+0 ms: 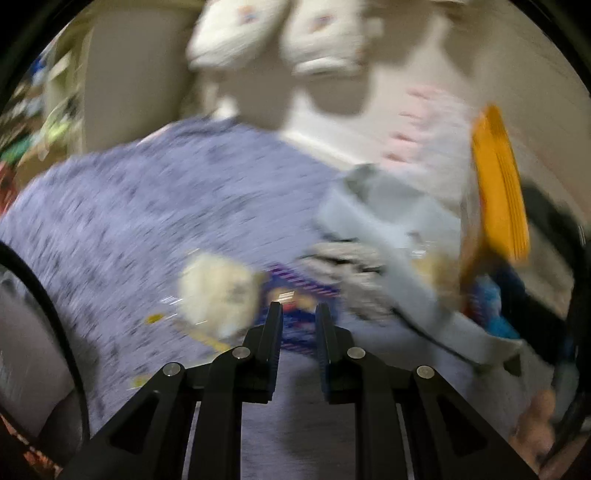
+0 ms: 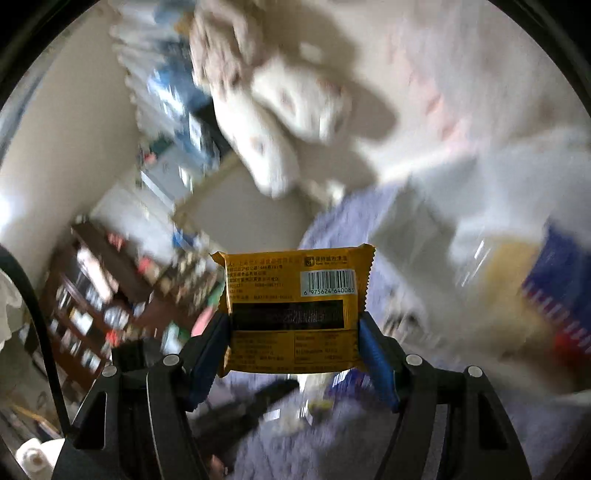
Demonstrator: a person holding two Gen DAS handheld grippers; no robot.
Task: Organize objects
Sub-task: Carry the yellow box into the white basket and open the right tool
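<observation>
My right gripper (image 2: 293,317) is shut on a yellow snack packet (image 2: 291,310) with a barcode, held up in the air above the purple bed cover (image 2: 332,435). The same packet shows as an orange shape at the right of the left wrist view (image 1: 498,184). My left gripper (image 1: 298,310) has its jaws a small gap apart with nothing between them, above the purple cover (image 1: 147,206). Ahead of it lie a pale snack packet (image 1: 218,291) and a blue packet (image 1: 295,314). A grey box (image 1: 399,251) holds more packets. Both views are blurred.
White stuffed toys (image 1: 277,33) hang on the wall above the bed; they also show in the right wrist view (image 2: 280,110). A brown shelf with clutter (image 2: 103,295) stands at the left. A toilet roll (image 2: 35,458) lies low left.
</observation>
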